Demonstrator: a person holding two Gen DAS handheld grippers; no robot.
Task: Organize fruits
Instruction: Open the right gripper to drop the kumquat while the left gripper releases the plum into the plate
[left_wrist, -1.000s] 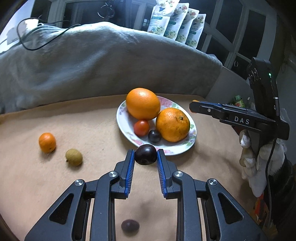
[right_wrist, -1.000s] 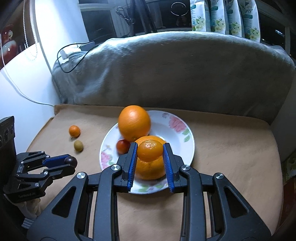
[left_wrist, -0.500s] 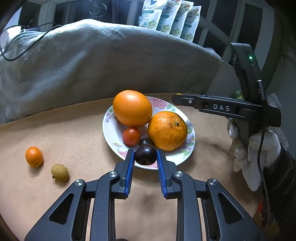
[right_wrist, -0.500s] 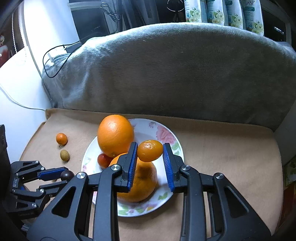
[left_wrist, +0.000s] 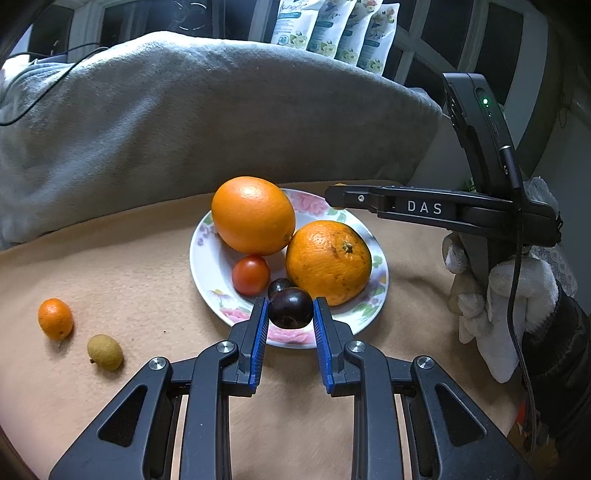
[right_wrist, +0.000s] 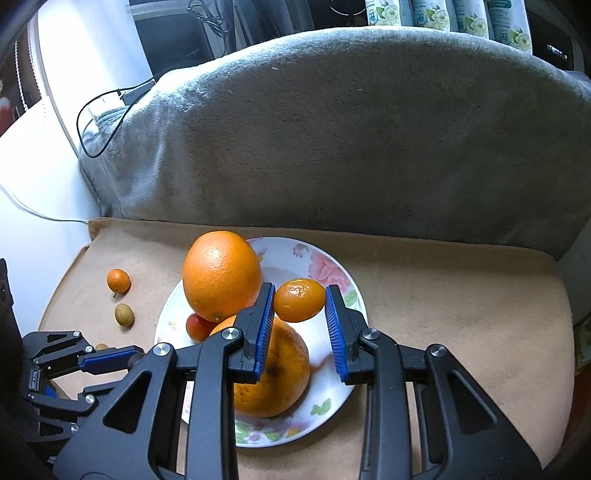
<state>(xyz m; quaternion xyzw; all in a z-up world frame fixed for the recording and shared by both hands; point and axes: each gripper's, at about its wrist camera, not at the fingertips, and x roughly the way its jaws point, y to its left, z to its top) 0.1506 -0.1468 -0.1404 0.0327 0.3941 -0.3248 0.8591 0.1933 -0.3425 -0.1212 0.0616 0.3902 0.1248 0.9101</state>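
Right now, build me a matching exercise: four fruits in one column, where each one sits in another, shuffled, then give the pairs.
Things:
1. dark plum
2. small kumquat
3. red tomato
4. green longan

Places:
A. lying on the beige cloth, off the plate
B. between the fingers of the right gripper
C. resting on the floral plate beside the big orange
D. between the fingers of the left gripper

Pairs: 1-D, 2-B, 3-C, 4-A
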